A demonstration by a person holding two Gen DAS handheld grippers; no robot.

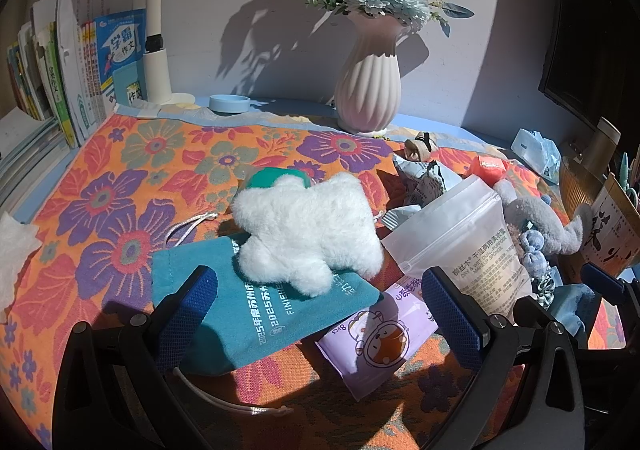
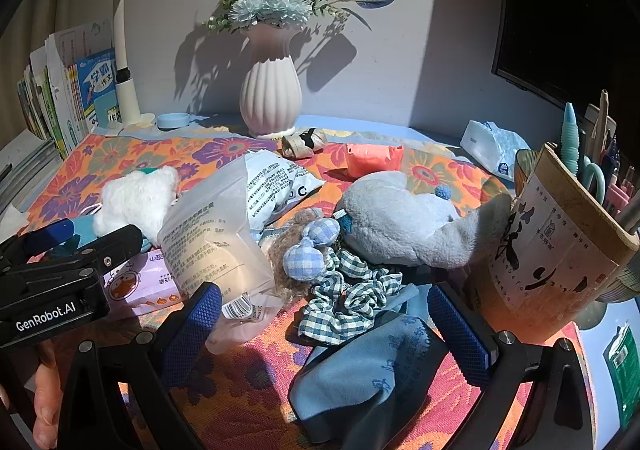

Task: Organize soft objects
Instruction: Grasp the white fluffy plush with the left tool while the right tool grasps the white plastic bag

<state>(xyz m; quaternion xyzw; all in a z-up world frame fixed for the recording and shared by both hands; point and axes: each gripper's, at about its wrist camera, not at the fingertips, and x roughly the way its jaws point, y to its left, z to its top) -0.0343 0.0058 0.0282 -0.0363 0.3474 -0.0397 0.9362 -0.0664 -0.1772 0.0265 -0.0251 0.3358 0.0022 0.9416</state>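
Note:
A white fluffy plush (image 1: 306, 234) (image 2: 138, 199) lies on a teal drawstring pouch (image 1: 248, 310) on the flowered cloth. My left gripper (image 1: 320, 314) stands open just in front of both, nothing between its fingers. A grey plush elephant (image 2: 400, 217) (image 1: 540, 217) lies right of centre, with a blue checked bow toy (image 2: 310, 246) and a green checked scrunchie (image 2: 352, 294) before it. A blue cloth (image 2: 372, 370) lies between the open fingers of my right gripper (image 2: 324, 330), which grips nothing.
A frosted sponge bag (image 1: 472, 246) (image 2: 216, 238), a purple packet (image 1: 380, 334), a white foil pack (image 2: 280, 181) and an orange packet (image 2: 374, 159) clutter the middle. A pink vase (image 1: 368, 89), lamp (image 1: 156, 61) and books (image 1: 60, 61) line the back. A pen holder (image 2: 560, 242) stands right.

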